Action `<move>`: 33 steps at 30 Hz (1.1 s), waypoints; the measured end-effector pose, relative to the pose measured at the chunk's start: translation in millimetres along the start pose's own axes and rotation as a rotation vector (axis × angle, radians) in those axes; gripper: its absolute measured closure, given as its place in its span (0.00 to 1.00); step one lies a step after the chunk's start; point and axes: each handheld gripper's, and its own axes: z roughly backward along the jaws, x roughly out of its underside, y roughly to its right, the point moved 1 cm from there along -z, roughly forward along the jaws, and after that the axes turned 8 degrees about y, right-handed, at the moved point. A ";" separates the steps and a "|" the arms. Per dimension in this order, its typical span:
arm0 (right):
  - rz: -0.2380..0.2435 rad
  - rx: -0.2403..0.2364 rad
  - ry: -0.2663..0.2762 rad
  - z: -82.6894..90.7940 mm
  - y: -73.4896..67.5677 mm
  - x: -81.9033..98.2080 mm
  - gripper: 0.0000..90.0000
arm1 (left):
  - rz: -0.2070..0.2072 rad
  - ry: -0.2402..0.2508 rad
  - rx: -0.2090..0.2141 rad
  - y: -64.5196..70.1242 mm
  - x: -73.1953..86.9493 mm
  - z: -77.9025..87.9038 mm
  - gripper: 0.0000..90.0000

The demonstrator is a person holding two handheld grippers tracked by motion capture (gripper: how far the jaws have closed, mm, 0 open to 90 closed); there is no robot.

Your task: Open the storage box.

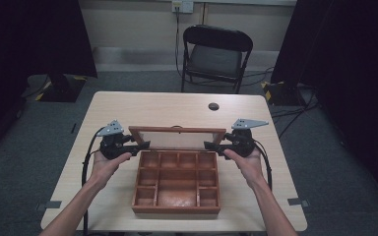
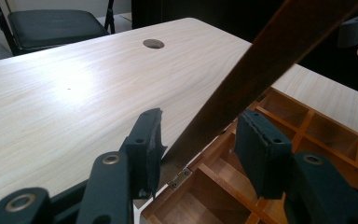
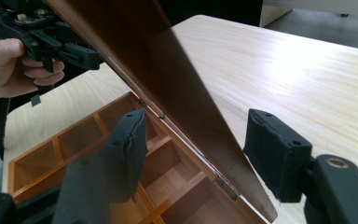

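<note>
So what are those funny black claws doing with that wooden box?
A person holds a gripper in each hand at either end of the raised lid of a wooden box. The left gripper and right gripper each straddle the lid's edge without pinching it. The lid stands tilted, with the compartments underneath empty.

Table (image 1: pixel 128 105): light wood-grain top, rounded corners, stood on grey carpet (image 1: pixel 29 147). Round cable hole (image 1: pixel 213 106) sat in tabletop near far edge, right of centre. Black folding chair (image 1: pixel 216 54) stood beyond far edge, seat facing table. Wall outlet (image 1: pixel 182 6) was mounted on far wall, cable hanging below it. Dark curtains (image 1: pixel 29 34) hung far left and far right. Yellow-black tape (image 1: pixel 274 90) marked floor by right curtain. Loose cables (image 1: pixel 295 110) lay on carpet, right side.
</note>
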 end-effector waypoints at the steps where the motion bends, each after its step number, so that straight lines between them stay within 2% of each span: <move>1: 0.000 0.001 -0.002 -1.0 0.8 0.9 0.44 | -0.003 0.001 -0.002 -0.4 0.0 -0.1 0.57; 4: -0.002 0.006 -0.004 -3.2 2.7 3.4 0.46 | -0.008 -0.001 -0.005 -2.4 0.2 -0.4 0.58; 5: -0.004 0.008 -0.002 -3.6 3.2 4.2 0.46 | 0.006 0.003 -0.003 -2.3 0.6 -1.1 0.58; 7: -0.006 0.012 -0.002 -4.6 5.1 5.9 0.47 | -0.004 -0.004 -0.003 -3.9 1.1 -1.8 0.58; 11: -0.003 0.019 -0.011 -6.2 6.7 6.9 0.48 | 0.008 0.004 -0.002 -4.3 1.7 -2.8 0.58; 15: -0.008 0.025 -0.018 -10.1 9.5 9.3 0.47 | 0.005 -0.005 -0.006 -5.7 2.3 -4.3 0.58; 16: -0.010 0.026 -0.023 -11.3 10.7 10.4 0.47 | -0.002 -0.031 -0.007 -6.6 4.2 -6.0 0.58; 18: -0.008 0.030 -0.018 -12.7 11.8 12.0 0.48 | -0.014 -0.036 -0.008 -7.3 5.3 -7.0 0.58; 33: -0.013 0.034 -0.007 -17.5 20.6 14.8 0.57 | 0.022 -0.040 -0.020 -13.5 9.4 -13.8 0.59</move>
